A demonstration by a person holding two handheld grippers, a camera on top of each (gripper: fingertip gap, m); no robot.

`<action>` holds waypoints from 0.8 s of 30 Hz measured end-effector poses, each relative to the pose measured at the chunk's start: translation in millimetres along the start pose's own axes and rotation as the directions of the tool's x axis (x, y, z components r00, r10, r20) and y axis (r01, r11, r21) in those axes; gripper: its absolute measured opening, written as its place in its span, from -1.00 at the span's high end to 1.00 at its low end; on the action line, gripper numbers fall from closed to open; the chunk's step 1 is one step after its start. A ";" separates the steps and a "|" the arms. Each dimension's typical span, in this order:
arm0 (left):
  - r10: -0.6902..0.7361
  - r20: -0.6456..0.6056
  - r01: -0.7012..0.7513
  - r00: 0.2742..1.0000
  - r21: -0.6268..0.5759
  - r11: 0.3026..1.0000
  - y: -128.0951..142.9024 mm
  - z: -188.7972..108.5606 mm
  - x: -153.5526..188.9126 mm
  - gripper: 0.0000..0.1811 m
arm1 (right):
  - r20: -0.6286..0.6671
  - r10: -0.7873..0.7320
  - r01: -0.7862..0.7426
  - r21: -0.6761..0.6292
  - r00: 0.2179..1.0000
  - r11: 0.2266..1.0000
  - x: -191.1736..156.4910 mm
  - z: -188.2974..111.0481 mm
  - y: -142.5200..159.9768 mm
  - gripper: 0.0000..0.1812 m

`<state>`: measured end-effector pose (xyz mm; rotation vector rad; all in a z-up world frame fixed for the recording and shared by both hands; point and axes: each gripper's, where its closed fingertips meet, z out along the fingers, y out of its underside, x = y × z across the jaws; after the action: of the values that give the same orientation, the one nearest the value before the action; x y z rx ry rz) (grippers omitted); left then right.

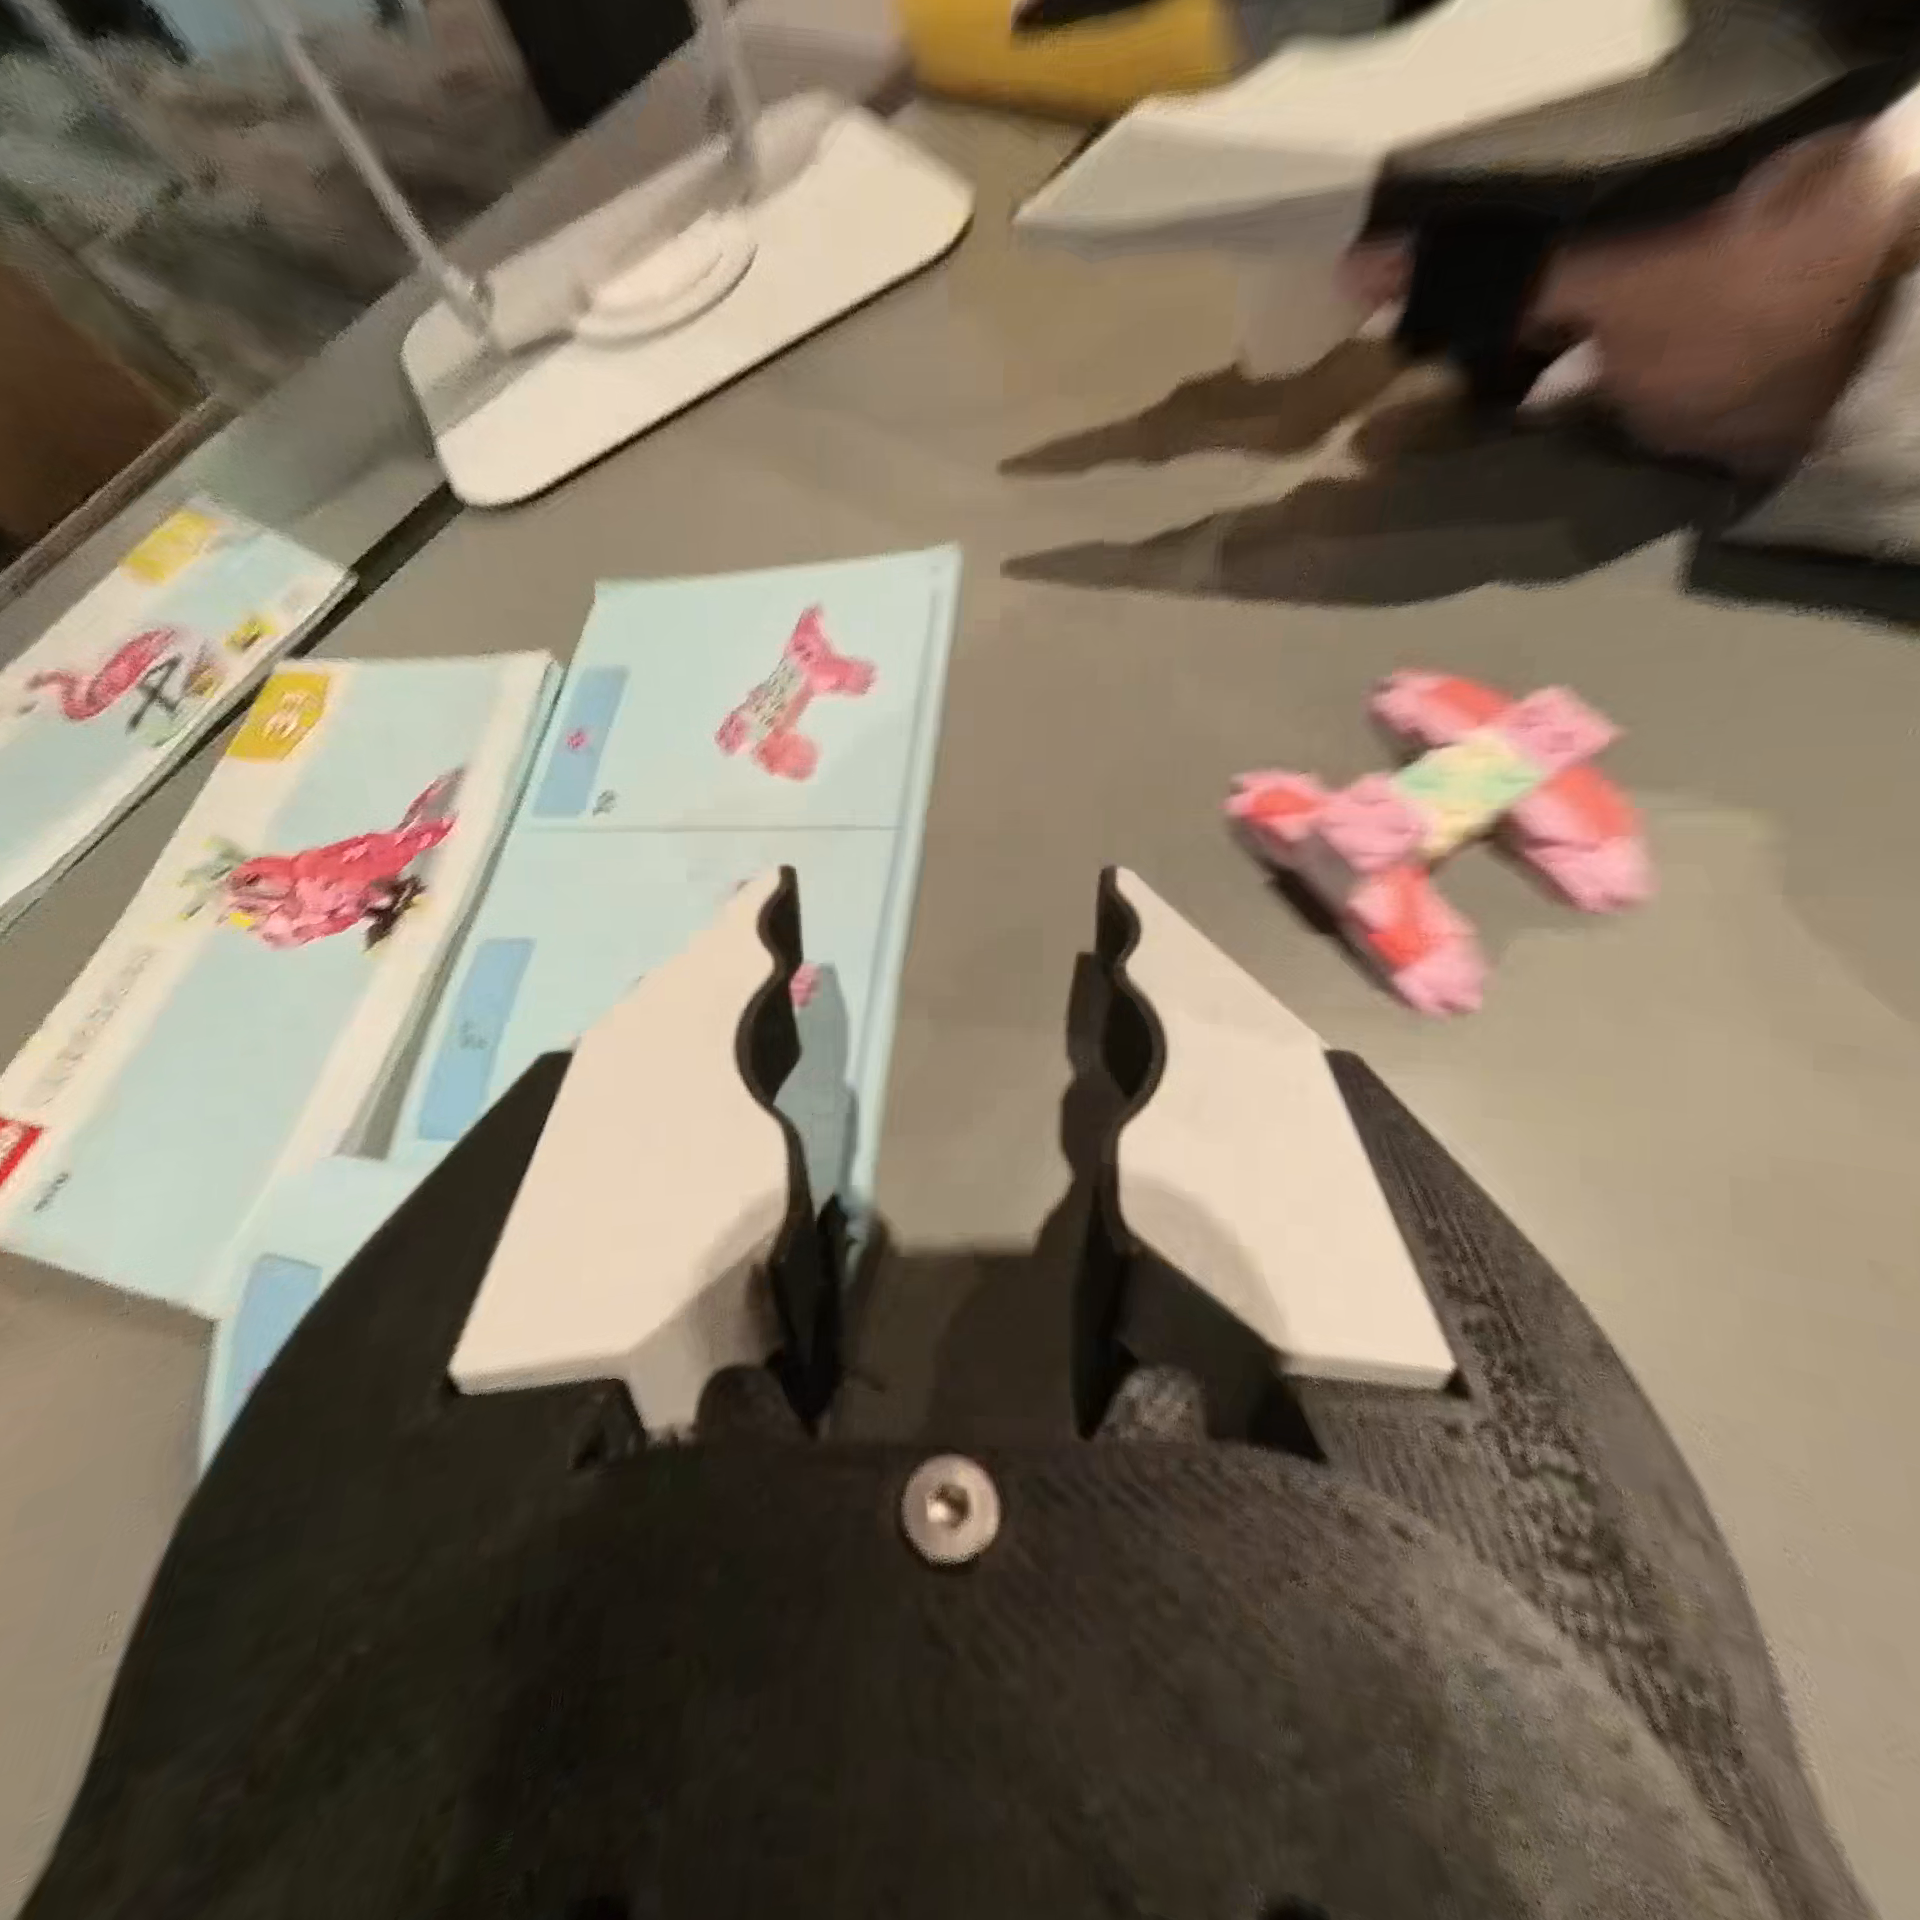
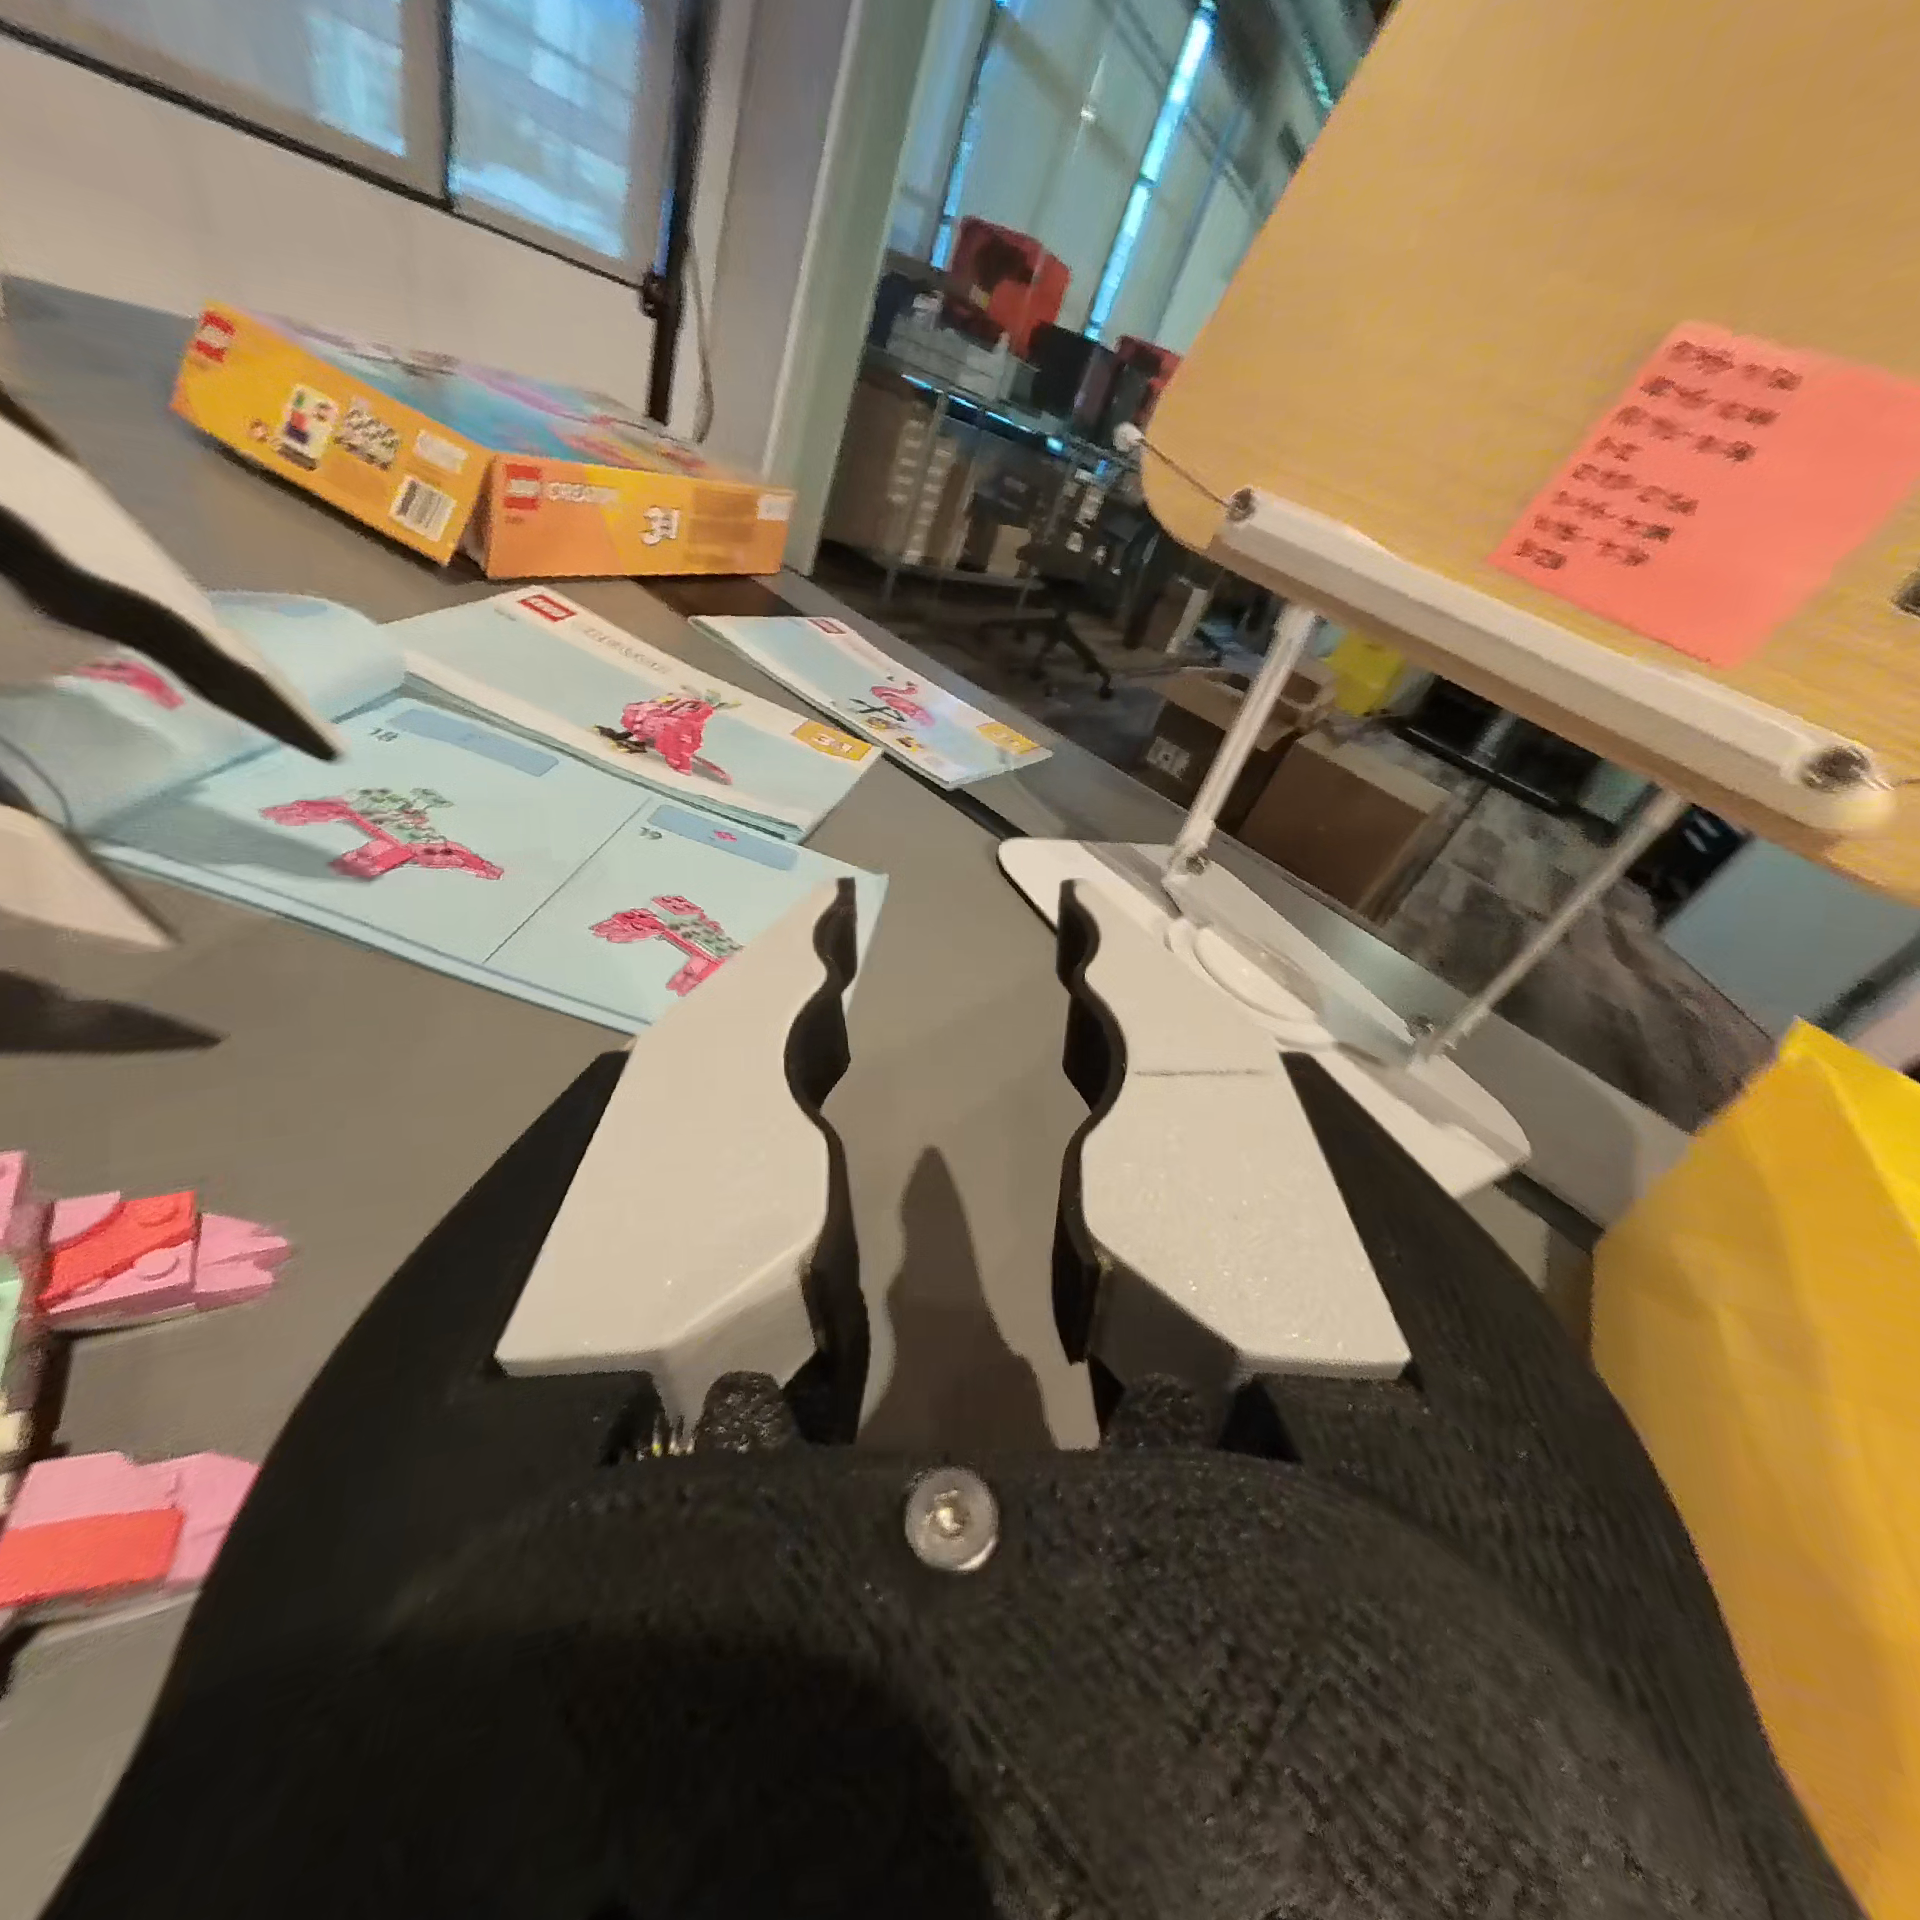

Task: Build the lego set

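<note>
Above the table (image 1: 1039, 499), both hand-held grippers hover, jaws apart.

1. A grey counter (image 2: 416, 1049) lies under the gripper, its far edge ahead.
2. Ahead and left, a white wall carries dark-framed windows (image 2: 499, 114) (bright with daylight).
3. Ahead and right, a glass partition (image 2: 1060, 177) shows shelving with red bins (image 2: 1008, 270) behind it.
4. Right of the gripper, a white stand base (image 2: 1444, 1122) rests on the counter.

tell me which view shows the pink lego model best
The left wrist view: the whole pink lego model lies on the grey table, blurred. The right wrist view catches only its pieces, cut off at the left edge.
</note>
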<state>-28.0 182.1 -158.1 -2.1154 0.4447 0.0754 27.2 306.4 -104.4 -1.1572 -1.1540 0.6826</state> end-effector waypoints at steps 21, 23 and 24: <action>-0.316 -0.088 0.304 0.945 -0.121 0.945 23.8 48.7 -34.9 0.83 | 0.466 0.255 -0.039 -0.425 0.847 0.904 -63.0 21.3 52.7 0.36; -0.315 -0.088 0.304 0.945 -0.120 0.945 23.7 48.7 -34.8 0.83 | 0.457 0.299 -0.077 -0.445 0.838 0.892 -61.5 20.4 53.3 0.39; -0.310 -0.085 0.300 0.947 -0.119 0.947 23.8 48.7 -34.7 0.84 | 0.449 0.316 -0.081 -0.468 0.836 0.880 -62.1 18.9 56.6 0.40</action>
<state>-62.8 220.3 -196.4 -2.2752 0.1700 -0.1941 -2.5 275.2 -179.0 -1.5452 -1.7169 0.9722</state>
